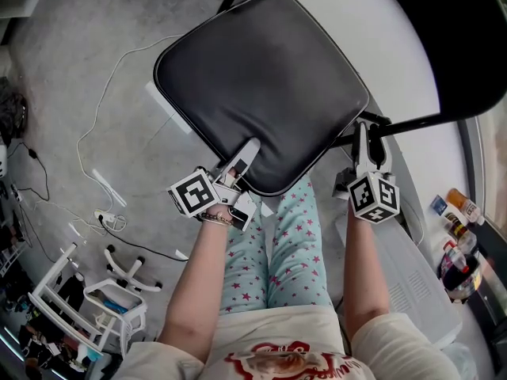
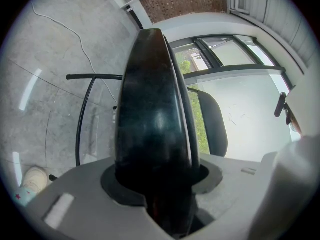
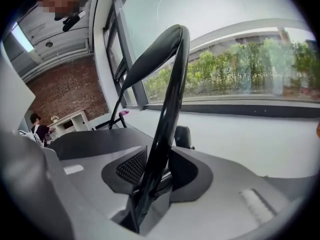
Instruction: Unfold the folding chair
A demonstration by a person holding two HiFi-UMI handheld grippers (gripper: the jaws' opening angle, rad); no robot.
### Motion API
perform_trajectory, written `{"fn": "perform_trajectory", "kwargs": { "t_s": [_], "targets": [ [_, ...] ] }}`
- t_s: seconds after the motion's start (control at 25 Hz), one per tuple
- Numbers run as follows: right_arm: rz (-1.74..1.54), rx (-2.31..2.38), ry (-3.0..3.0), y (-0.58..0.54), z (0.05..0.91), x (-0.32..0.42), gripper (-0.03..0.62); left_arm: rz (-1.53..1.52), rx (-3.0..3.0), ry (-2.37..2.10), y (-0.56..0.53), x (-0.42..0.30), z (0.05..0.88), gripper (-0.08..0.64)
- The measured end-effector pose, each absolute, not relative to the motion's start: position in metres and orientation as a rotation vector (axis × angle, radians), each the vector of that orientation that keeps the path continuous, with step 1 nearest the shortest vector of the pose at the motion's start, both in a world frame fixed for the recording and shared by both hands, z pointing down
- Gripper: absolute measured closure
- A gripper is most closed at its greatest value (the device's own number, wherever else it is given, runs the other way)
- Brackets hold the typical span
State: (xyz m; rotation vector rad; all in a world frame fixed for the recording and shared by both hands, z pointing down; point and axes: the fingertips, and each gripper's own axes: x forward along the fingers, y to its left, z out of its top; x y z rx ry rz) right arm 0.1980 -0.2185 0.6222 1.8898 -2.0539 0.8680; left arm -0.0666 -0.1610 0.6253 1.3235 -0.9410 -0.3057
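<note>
The folding chair's black padded seat [image 1: 261,85] fills the upper middle of the head view, tilted over the concrete floor. My left gripper [image 1: 242,158] is shut on the seat's near edge. In the left gripper view that edge [image 2: 152,109] rises edge-on from between the jaws of the left gripper [image 2: 160,184]. My right gripper [image 1: 362,133] is shut on the chair's black frame tube [image 1: 428,121] beside the seat's right corner. In the right gripper view the tube [image 3: 167,109] runs up from the clamped right gripper [image 3: 152,176]. The dark backrest [image 1: 467,38] shows at the upper right.
My legs in star-patterned trousers [image 1: 277,252] are right under the seat. A white cable [image 1: 103,85] trails over the floor at left, and a white rack [image 1: 87,299] stands at lower left. Bottles [image 1: 459,236] and a grey case [image 1: 412,283] sit at right.
</note>
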Motion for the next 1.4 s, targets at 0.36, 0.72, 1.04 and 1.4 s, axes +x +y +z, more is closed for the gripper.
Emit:
{"fn": "perform_trajectory", "kwargs": {
  "t_s": [0.36,0.72,1.04,1.4],
  "targets": [
    [0.710,1.885,-2.059,-0.203,0.624,0.168,0.383,-0.351,1.302,-0.906,-0.144,-0.090,0.643,0.331],
    [0.647,1.845,-2.135,-0.168,0.628,0.131,0.379,-0.428,1.330,-0.830,-0.114,-0.121,0.669,0.325],
    [0.630,1.814,-2.160,-0.141,0.635,0.104,0.380,-0.474,1.353,-0.793,-0.091,-0.143,0.695,0.313],
    [0.652,1.815,-2.206,-0.132,0.637,0.090,0.348,-0.501,1.404,-0.761,-0.085,-0.154,0.704,0.315]
  ]
}}
